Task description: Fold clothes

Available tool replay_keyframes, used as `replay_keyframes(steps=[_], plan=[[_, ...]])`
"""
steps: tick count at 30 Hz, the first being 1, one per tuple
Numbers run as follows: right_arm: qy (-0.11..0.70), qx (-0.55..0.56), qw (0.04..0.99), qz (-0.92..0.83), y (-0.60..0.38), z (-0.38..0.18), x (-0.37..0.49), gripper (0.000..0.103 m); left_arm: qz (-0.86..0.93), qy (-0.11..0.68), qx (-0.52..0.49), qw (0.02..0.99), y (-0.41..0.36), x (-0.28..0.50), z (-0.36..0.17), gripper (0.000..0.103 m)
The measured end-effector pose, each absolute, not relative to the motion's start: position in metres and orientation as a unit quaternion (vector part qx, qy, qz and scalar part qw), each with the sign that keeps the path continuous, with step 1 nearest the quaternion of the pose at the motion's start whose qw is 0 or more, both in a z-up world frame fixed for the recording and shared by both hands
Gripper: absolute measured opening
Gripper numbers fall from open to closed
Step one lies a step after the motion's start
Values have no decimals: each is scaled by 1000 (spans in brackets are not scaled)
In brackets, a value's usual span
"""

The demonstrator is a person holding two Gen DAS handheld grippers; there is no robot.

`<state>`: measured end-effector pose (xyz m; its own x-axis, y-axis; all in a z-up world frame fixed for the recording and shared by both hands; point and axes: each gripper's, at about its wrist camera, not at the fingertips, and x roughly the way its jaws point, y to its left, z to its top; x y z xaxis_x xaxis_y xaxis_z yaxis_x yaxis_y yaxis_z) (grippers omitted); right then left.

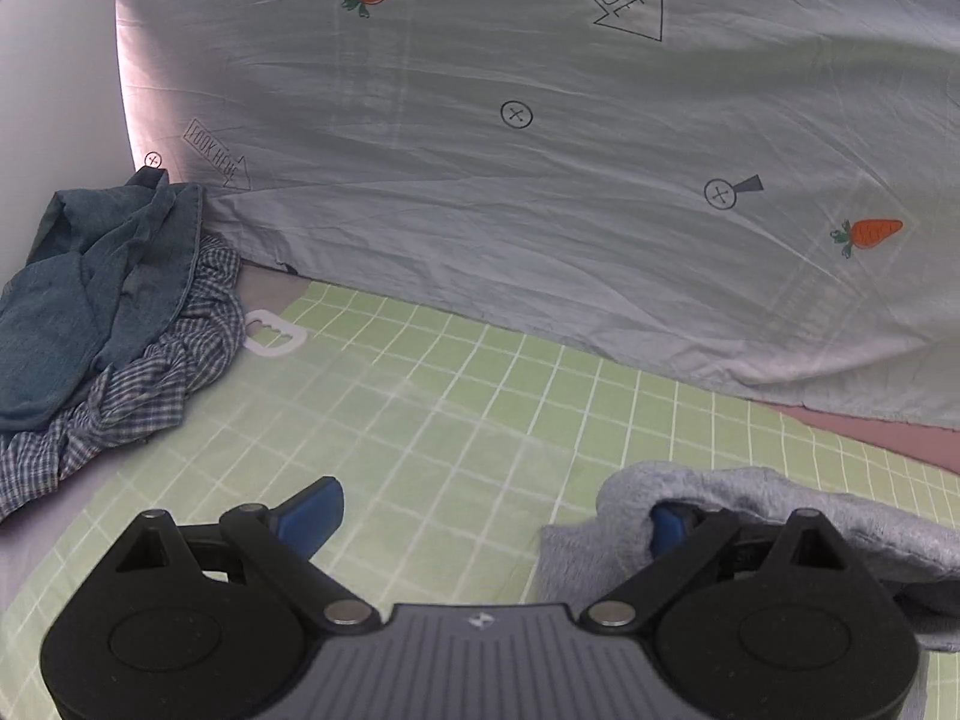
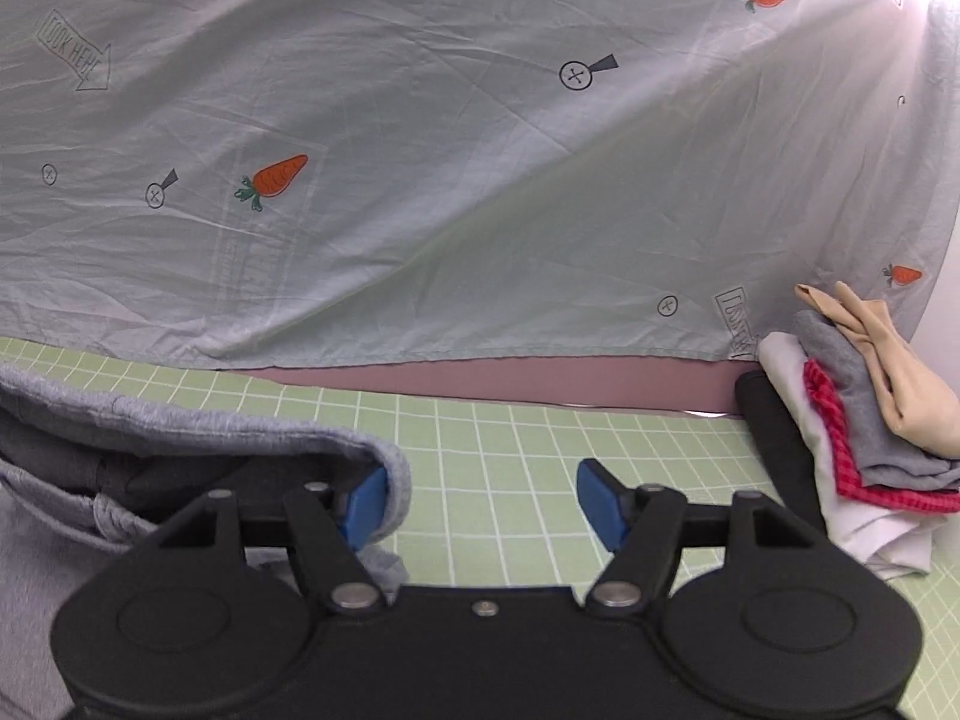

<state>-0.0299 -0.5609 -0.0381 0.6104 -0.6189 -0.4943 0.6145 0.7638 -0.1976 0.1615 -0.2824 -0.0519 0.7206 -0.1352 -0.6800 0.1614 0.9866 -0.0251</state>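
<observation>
Over on the far left, a heap of unfolded laundry, a blue denim piece (image 1: 90, 294) draped over a checked shirt (image 1: 150, 384), sits well clear of the action, with a white plastic clip (image 1: 273, 333) just beside it on the green grid mat (image 1: 420, 408). Now the left gripper (image 1: 498, 516): jaws spread wide, left finger out over bare mat, right finger tucked under the rolled edge of the grey fleece garment (image 1: 780, 504), so cloth drapes over that one pad but nothing is pinched. The garment lies to this gripper's right. Crossing to the other camera, the same grey fleece garment (image 2: 210, 420) runs in from the left, its thick hemmed edge stretching left to right between the two tools, long axis across the mat. The right gripper (image 2: 486, 510) mirrors its partner: wide open, left finger nudged against the garment's rolled end, right finger over empty grid, nothing clamped. Both tools look about equally near, one at each end of that edge, so I'd judge the coming move hinges on each closing inward on its own corner. The left view alone shows the unfolded heap; the right view alone shows the folded stack (image 2: 864, 438) on the far right and the garment's dark interior. The carrot-print sheet (image 2: 480, 180) hangs behind it all.
</observation>
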Motion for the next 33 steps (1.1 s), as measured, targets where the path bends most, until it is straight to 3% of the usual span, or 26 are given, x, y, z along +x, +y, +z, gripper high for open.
replay_keyframes(steps=[10,24,33], plan=[[345,49,879,-326,-537,-76,-70,68,-83,460,94,879,-265,117,-106,97],[345,104,886,-292,-512,-70,-113,69,-124,455,37,881,-241,78,-75,98],[414,169,857,-258,-481,-98,-164,71,-114,514,69,847,-210,27,-101,98]])
